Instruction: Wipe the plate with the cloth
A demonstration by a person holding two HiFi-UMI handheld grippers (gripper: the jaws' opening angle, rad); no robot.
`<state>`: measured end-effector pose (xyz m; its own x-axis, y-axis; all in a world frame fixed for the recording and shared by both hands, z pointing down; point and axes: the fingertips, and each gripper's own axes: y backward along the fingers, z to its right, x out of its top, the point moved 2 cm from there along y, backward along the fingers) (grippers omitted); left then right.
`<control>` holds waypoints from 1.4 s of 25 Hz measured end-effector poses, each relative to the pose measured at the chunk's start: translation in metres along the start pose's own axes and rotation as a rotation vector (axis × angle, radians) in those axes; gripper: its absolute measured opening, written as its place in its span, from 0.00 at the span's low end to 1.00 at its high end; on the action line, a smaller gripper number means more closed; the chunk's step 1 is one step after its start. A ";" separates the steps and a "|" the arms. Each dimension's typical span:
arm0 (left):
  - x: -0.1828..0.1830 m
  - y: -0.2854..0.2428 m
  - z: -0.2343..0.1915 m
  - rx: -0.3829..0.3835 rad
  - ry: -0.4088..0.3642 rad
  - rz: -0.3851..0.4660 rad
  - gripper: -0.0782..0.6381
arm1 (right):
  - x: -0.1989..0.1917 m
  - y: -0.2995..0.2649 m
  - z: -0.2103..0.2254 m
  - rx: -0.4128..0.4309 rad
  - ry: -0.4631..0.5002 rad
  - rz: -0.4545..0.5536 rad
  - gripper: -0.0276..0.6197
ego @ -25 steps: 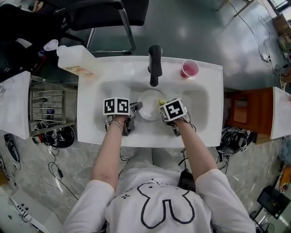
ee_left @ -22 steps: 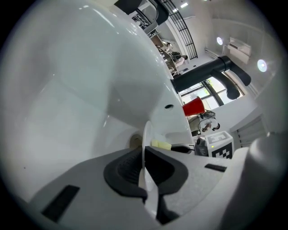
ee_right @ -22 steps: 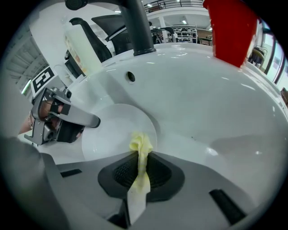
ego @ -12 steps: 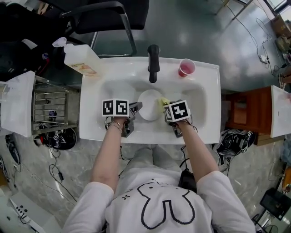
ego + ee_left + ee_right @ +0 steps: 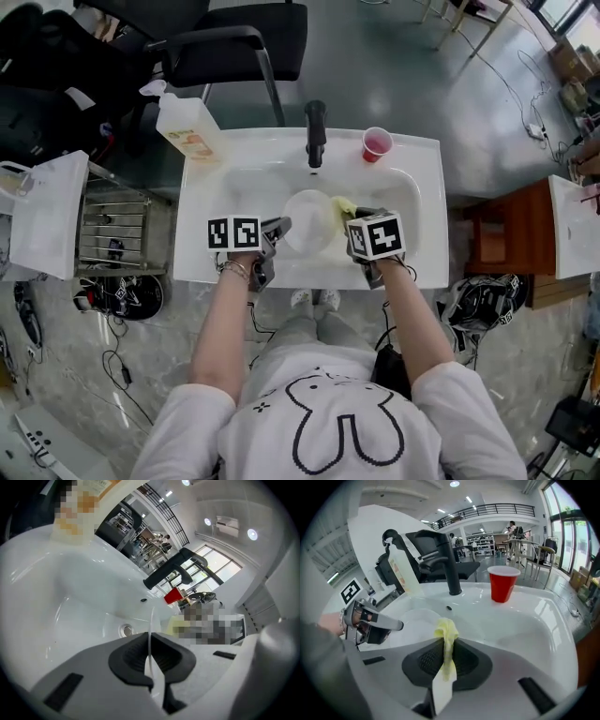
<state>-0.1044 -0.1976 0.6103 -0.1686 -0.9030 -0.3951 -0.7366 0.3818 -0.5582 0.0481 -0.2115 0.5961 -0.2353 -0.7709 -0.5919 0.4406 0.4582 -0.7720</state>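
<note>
As both tilt down, left hand-held gripper (image 5: pixel 279 226) pinches plate (image 5: pixel 307 225), right (image 5: pixel 354 217) cloth (image 5: pixel 341 205)

- We take this for a lab or test space set up in a large open office hall, not a home kitchen.
- A white sink (image 5: pixel 422 187) with a black faucet (image 5: pixel 316 131) stands free on a polished floor (image 5: pixel 375 66), with an office chair (image 5: pixel 234 42) behind it.
- Loose cables (image 5: pixel 117 361) trail over the floor beside it.
- Behind, we see a railed mezzanine (image 5: pixel 497 509), tall windows (image 5: pixel 567 531), storage shelves (image 5: pixel 480 543) and recessed ceiling lights (image 5: pixel 454 483).
</note>
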 end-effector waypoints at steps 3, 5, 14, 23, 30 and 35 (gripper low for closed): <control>0.000 0.014 0.014 -0.003 -0.037 0.016 0.13 | 0.007 0.019 -0.007 0.000 0.023 0.035 0.12; 0.001 0.024 0.023 -0.005 -0.066 0.027 0.13 | 0.013 0.032 -0.011 0.001 0.035 0.062 0.12; 0.023 0.065 0.074 -0.062 -0.164 0.152 0.13 | 0.049 0.091 -0.031 0.008 0.107 0.224 0.12; 0.054 0.093 0.119 -0.101 -0.269 0.248 0.13 | 0.093 0.144 -0.042 -0.025 0.211 0.377 0.12; 0.077 0.117 0.150 -0.101 -0.356 0.330 0.13 | 0.133 0.184 -0.052 -0.054 0.305 0.504 0.12; 0.099 0.134 0.184 -0.120 -0.447 0.397 0.13 | 0.166 0.211 -0.063 -0.066 0.370 0.593 0.12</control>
<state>-0.0992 -0.1994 0.3621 -0.1739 -0.5161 -0.8387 -0.7469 0.6242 -0.2292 0.0471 -0.2144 0.3203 -0.2563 -0.1872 -0.9483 0.5346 0.7899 -0.3004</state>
